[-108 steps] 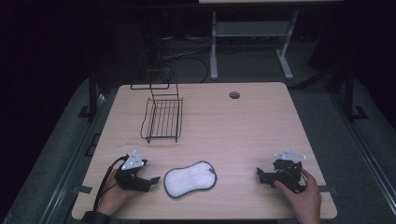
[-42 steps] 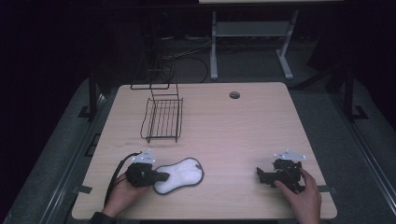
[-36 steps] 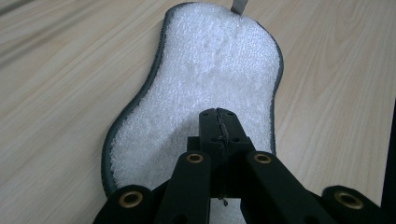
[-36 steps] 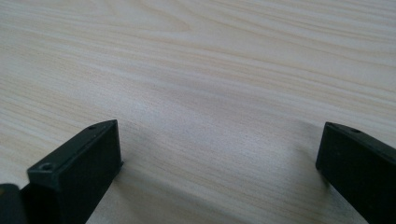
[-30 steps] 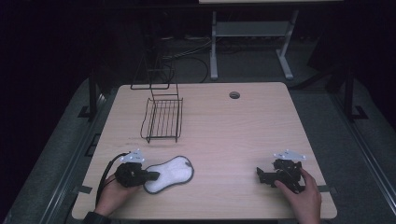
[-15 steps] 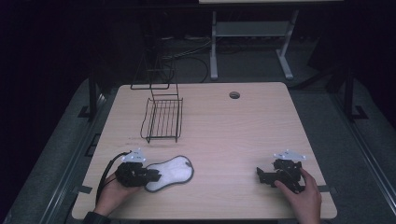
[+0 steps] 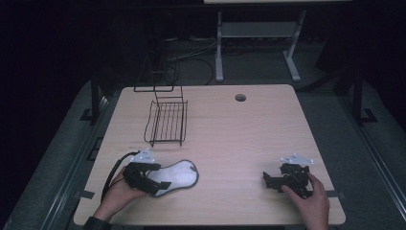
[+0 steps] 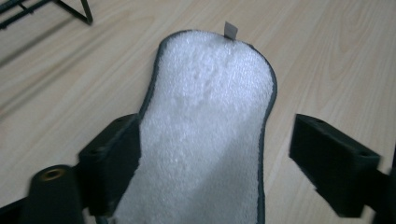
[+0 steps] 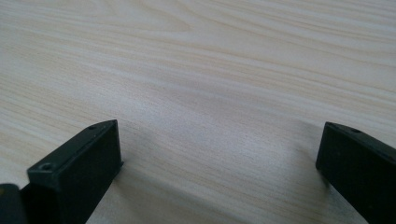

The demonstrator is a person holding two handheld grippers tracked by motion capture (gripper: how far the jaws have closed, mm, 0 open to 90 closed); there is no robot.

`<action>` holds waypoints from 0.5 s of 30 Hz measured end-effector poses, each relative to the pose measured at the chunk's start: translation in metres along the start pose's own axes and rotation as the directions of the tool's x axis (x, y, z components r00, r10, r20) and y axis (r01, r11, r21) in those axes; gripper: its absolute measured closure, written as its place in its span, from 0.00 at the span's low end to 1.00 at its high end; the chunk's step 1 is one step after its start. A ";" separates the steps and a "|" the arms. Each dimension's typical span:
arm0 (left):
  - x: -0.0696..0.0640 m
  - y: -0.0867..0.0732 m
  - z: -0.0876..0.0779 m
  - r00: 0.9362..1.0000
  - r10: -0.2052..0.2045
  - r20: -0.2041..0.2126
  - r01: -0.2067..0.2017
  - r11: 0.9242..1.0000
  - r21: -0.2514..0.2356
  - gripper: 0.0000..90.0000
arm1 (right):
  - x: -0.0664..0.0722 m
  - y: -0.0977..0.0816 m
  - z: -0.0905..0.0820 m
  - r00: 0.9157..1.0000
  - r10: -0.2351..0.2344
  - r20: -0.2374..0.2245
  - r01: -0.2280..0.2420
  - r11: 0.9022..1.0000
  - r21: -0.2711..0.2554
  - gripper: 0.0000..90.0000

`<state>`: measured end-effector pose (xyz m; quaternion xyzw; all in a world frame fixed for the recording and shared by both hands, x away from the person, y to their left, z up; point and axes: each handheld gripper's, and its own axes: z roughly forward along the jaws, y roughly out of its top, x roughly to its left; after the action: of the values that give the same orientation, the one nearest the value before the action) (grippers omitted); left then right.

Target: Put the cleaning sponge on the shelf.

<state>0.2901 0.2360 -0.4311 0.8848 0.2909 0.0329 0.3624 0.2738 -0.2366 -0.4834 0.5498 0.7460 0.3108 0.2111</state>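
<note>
A white fleecy pad (image 7: 178,174) with dark edging lies flat on the wooden table (image 7: 239,139), front left. My left gripper (image 7: 160,184) rests over its near end. In the left gripper view the pad (image 8: 210,107) runs between the jaws of that gripper (image 8: 215,154). Those jaws have just been opening and stand wide, and the right one is clear of the pad. My right gripper (image 7: 269,180) rests on the table at the front right, held by a hand. Its jaws (image 9: 219,140) are open over bare wood.
A black wire basket (image 7: 165,122) with a raised handle frame stands at the back left of the table. A round cable hole (image 7: 240,97) sits near the far edge. Dark floor, cables and a white stand (image 7: 258,33) lie beyond the table.
The left gripper reached the pad and drew it left toward the front-left corner. Its jaws now stand apart around the pad. The right gripper has stayed in place.
</note>
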 end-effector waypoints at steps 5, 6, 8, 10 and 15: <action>0.003 0.009 -0.001 1.000 0.020 -0.013 -0.021 1.000 -0.015 0.14 | 0.000 0.000 0.000 1.000 0.000 0.000 0.000 1.000 0.000 0.00; 0.003 0.010 -0.001 1.000 0.023 -0.011 -0.023 1.000 -0.013 0.14 | 0.000 0.000 0.000 1.000 0.000 0.000 0.000 1.000 -0.001 0.00; 0.006 0.013 0.001 1.000 0.023 -0.009 -0.023 1.000 -0.007 0.14 | 0.000 0.000 0.000 1.000 0.000 0.000 0.000 1.000 0.000 0.00; 0.007 0.014 0.003 1.000 0.023 -0.005 -0.023 1.000 -0.003 0.14 | 0.000 0.000 0.000 1.000 0.000 0.000 0.000 1.000 0.000 0.00; 0.011 0.019 0.010 0.999 0.051 -0.001 -0.051 0.999 0.015 0.14 | 0.000 0.000 0.000 1.000 0.000 0.000 0.000 1.000 0.000 0.00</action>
<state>0.3112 0.2246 -0.4275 0.8946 0.2689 0.0405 0.3545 0.2738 -0.2366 -0.4834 0.5499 0.7460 0.3108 0.2111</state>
